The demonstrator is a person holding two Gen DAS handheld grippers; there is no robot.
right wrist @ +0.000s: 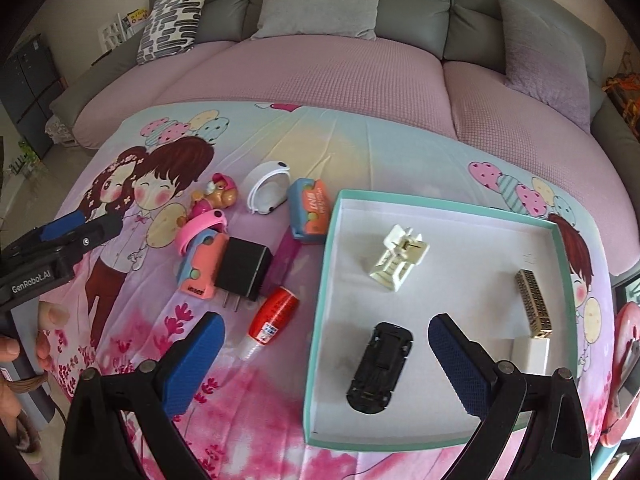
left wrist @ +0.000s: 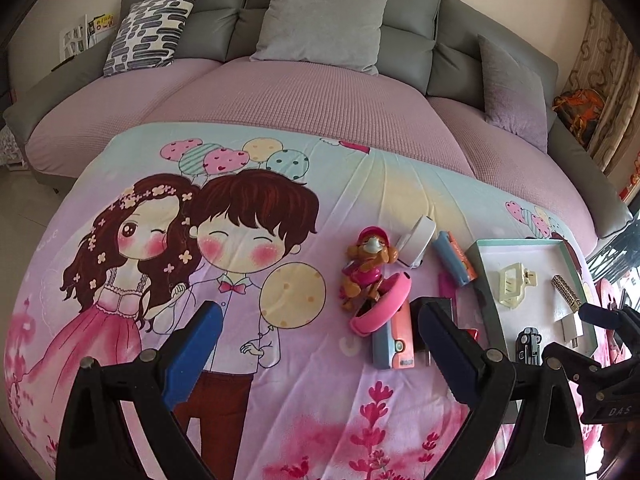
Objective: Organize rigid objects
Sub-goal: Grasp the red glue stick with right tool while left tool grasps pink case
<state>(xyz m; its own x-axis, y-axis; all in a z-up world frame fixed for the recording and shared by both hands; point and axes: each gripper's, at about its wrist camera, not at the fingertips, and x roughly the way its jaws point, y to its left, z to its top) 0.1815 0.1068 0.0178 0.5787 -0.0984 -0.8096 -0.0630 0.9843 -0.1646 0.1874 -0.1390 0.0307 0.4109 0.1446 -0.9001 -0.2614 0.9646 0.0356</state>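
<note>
Surface: a bench under a cartoon-print cloth, a sofa behind it.

Receptacle: shallow teal-rimmed box, white inside, at the right of the cloth; holds a black toy car near the front, a cream hair clip toward the back, a gold studded bar at the right wall, and a white block just in front of that bar.

Loose items, left of the box: black plug adapter with prongs facing the camera; red-capped glue bottle lying tilted just beside it; pink-and-blue case touching the adapter's left side; pink bracelet-like ring; dog figurine; white curved piece; blue-and-orange packet; magenta strip, partly hidden.

Right claw: spread wide, holding nothing, low over the box's front-left wall; the car sits between its fingers in view.

Left claw: spread, holding nothing, above the cloth, short of the loose pile.

Step in hand, as judged: fetching the next loose item. Advice: take the glue bottle or adapter first, being nearest the box; close across the narrow body, not the prongs; lift clear of the rim; set down in bare floor toward the back, apart from the car.
</note>
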